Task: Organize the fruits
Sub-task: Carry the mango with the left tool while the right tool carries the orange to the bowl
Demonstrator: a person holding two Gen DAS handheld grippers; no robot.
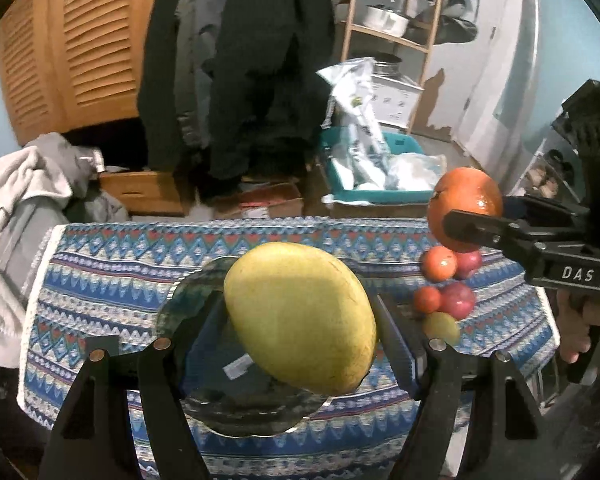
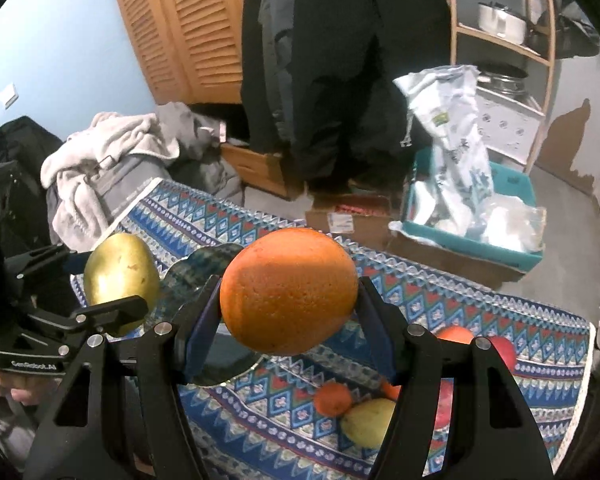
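Left gripper (image 1: 300, 316) clamps a smooth yellow-green mango (image 1: 300, 318), held in the air above the glass plate (image 1: 188, 300). Right gripper (image 2: 290, 300) clamps a pitted orange (image 2: 289, 290) in the air over the patterned cloth (image 2: 440, 292). Five smaller fruits (image 1: 446, 292) lie clustered on the cloth beside the plate.

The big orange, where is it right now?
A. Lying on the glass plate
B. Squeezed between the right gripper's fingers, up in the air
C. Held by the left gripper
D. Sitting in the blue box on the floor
B: the orange sits clamped in the right gripper, lifted above the patterned tablecloth, while the left gripper holds the yellow mango over the glass plate.
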